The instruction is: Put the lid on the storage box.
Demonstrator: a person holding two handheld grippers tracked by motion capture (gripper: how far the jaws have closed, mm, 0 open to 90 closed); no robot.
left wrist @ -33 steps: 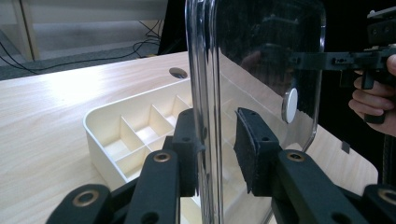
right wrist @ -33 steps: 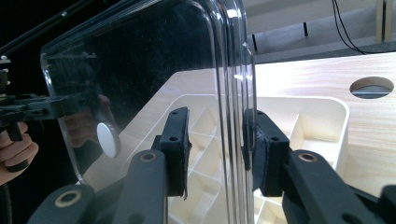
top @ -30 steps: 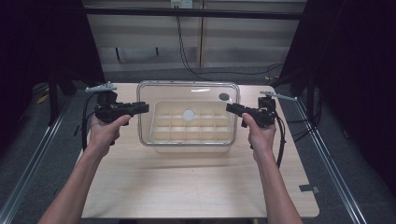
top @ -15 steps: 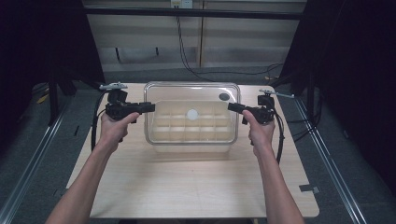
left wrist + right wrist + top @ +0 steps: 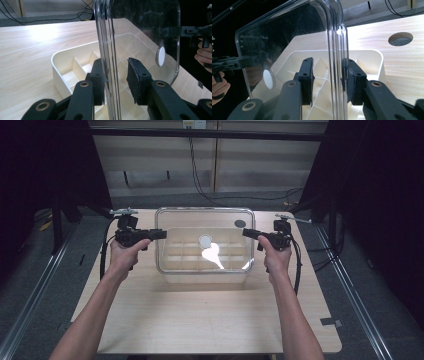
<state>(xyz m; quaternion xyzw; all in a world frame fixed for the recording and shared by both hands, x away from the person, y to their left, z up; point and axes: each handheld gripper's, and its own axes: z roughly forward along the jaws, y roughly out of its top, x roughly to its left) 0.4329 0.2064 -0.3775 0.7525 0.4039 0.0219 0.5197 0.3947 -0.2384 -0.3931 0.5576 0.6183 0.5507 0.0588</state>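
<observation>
High view: clear lid [image 5: 205, 212] lay over the tray [image 5: 200, 276] on the desk [image 5: 200, 320]. The left claw [image 5: 160, 234] had just been opening round its rim, while the right claw [image 5: 246, 233] clamped it. We judged a level, even release best.

One clear lid [image 5: 204, 215], one white divided tray [image 5: 205, 270], two tools.

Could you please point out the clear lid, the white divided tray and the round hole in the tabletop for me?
clear lid [image 5: 205, 213]: high view, its far rim.
white divided tray [image 5: 58, 58]: left gripper view, the rim of its near corner.
round hole [image 5: 400, 39]: right gripper view, the middle of the opening in the table.
</observation>
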